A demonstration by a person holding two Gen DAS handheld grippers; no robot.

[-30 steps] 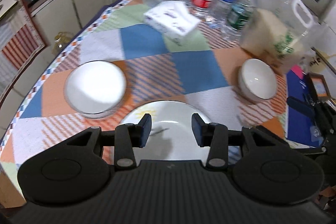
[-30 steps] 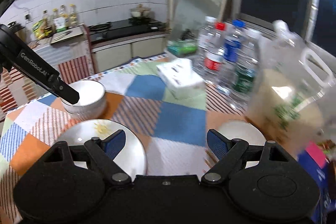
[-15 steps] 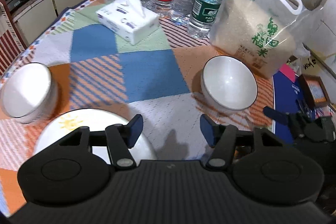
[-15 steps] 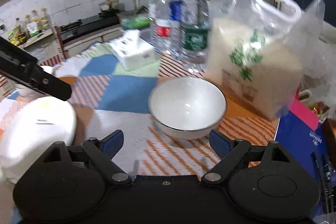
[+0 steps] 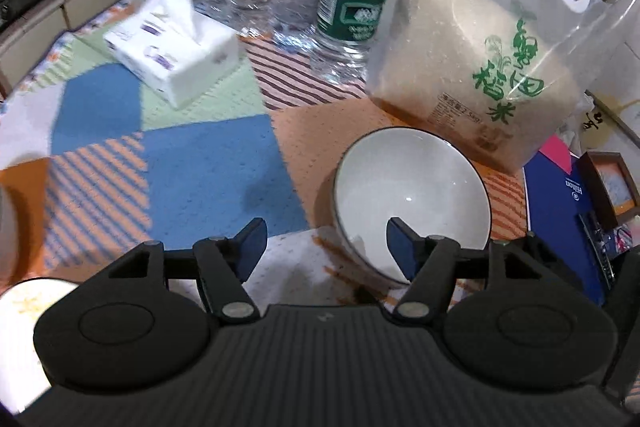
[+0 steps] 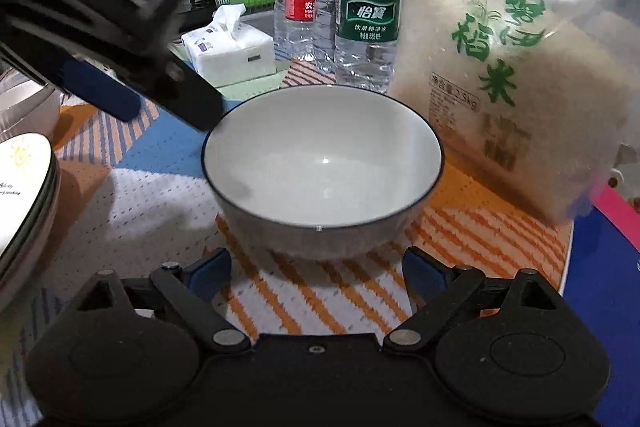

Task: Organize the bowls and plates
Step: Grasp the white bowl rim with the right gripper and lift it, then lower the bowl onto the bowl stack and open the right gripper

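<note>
The left gripper [image 5: 326, 241] has just been opening, its jaws part-spread astride the near rim of the white bowl [image 5: 412, 195] without pressing it, while the right gripper [image 6: 316, 273] hangs wide and empty just short of that bowl, which stands on the patchwork cloth [image 5: 208, 171] before the rice bag [image 6: 516, 67]. The step looks like the reach for the bowl; next, one gripper must pinch its rim. Only the right view shows the stacked plates [image 6: 24, 195] edge-on.
</note>
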